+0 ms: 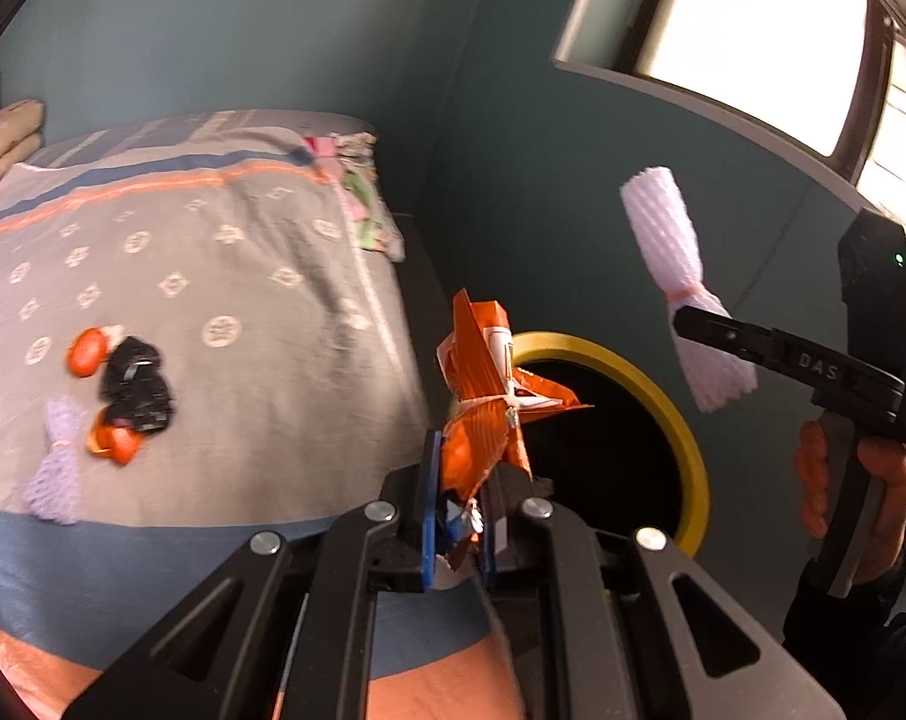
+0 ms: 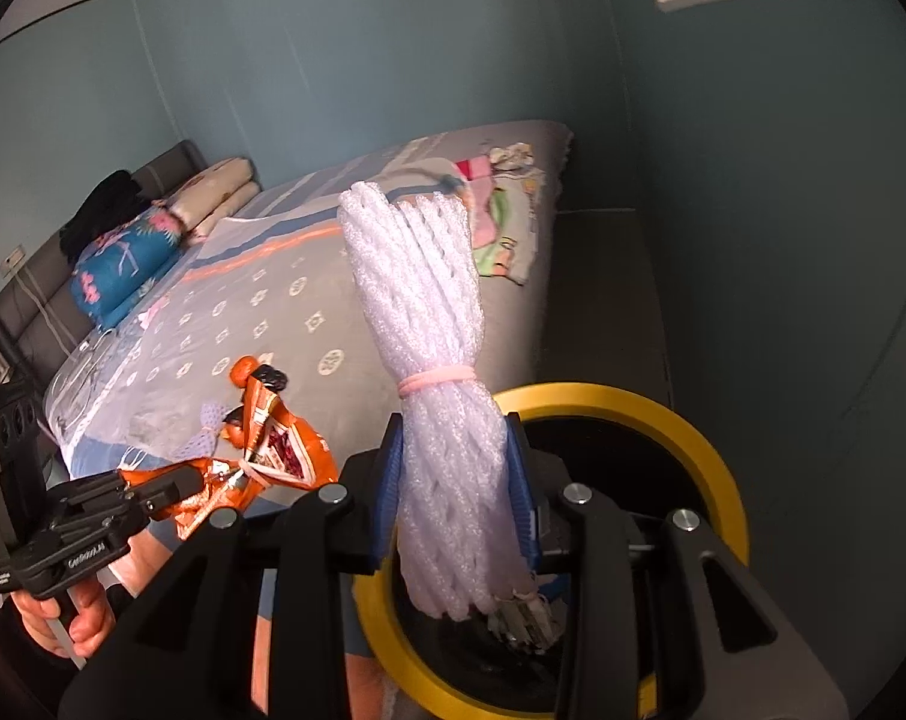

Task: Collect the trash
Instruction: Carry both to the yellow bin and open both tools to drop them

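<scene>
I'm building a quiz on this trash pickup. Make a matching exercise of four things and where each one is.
Things:
1. orange snack wrapper
2. white foam net bundle
3. purple foam net
4. yellow-rimmed bin

Places:
A. lying on the bedspread
B. on the floor beside the bed
C. between the right gripper's fingers
D. between the left gripper's fingers

Pairs: 1-D, 2-C, 3-A, 4-B

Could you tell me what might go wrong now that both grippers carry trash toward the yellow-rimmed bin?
1. The left gripper pinches only the lower end of the orange wrapper, which sits at the bin rim rather than over the opening; released here, it may land outside.
2. The right gripper holds the white foam net bundle below its pink band; the tall top could tip and catch the rim.
3. Orange peels, a black wrapper and a purple foam net remain on the bed.
</scene>
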`<state>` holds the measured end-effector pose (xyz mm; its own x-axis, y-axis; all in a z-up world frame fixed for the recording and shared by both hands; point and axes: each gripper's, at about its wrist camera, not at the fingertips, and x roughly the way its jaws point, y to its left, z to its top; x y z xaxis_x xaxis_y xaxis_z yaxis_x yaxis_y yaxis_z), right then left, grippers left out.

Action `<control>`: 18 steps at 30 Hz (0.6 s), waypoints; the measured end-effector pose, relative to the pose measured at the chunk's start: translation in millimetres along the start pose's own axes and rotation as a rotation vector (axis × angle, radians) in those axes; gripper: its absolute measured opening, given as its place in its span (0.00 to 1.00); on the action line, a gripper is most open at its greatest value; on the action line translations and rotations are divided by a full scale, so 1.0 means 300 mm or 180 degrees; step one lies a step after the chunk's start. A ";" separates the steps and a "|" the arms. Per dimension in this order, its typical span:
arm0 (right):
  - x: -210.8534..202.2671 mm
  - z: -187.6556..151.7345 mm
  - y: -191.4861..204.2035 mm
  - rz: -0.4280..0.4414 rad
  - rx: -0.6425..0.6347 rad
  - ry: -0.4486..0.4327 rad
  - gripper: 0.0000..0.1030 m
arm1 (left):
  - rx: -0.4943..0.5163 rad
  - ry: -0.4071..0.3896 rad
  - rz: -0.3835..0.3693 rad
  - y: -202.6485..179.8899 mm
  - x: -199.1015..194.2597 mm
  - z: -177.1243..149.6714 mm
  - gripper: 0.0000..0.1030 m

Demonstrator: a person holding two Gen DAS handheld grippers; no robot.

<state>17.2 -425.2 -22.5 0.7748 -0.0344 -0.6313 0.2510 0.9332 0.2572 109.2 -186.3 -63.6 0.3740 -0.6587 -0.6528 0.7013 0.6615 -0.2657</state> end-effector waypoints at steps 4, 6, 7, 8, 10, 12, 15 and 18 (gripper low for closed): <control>-0.003 -0.020 -0.061 -0.0071 0.0105 0.0045 0.31 | 0.0126 0.0113 -0.0094 -0.073 0.062 -0.006 0.09; -0.003 -0.030 -0.082 -0.0076 0.0136 0.0057 0.31 | 0.0160 0.0182 -0.0140 -0.103 0.095 -0.008 0.09; -0.003 -0.038 -0.095 -0.0084 0.0160 0.0068 0.31 | 0.0188 0.0221 -0.0159 -0.120 0.113 -0.010 0.09; 0.000 -0.045 -0.108 -0.0093 0.0181 0.0085 0.31 | 0.0217 0.0252 -0.0165 -0.139 0.128 -0.013 0.09; 0.013 -0.050 -0.135 -0.0079 0.0228 0.0122 0.31 | 0.0273 0.0315 -0.0200 -0.170 0.158 -0.019 0.09; 0.028 -0.055 -0.155 -0.0041 0.0285 0.0144 0.32 | 0.0299 0.0344 -0.0245 -0.187 0.176 -0.022 0.10; 0.036 -0.065 -0.175 -0.0059 0.0306 0.0142 0.34 | 0.0282 0.0367 -0.0319 -0.204 0.190 -0.026 0.12; 0.043 -0.069 -0.187 -0.0075 0.0351 0.0131 0.36 | 0.0290 0.0351 -0.0358 -0.207 0.186 -0.034 0.20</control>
<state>1.0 -470.6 -60.2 0.7441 -0.0389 -0.6670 0.3329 0.8872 0.3195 80.3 -260.6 -90.7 0.2247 -0.6801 -0.6978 0.7888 0.5474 -0.2796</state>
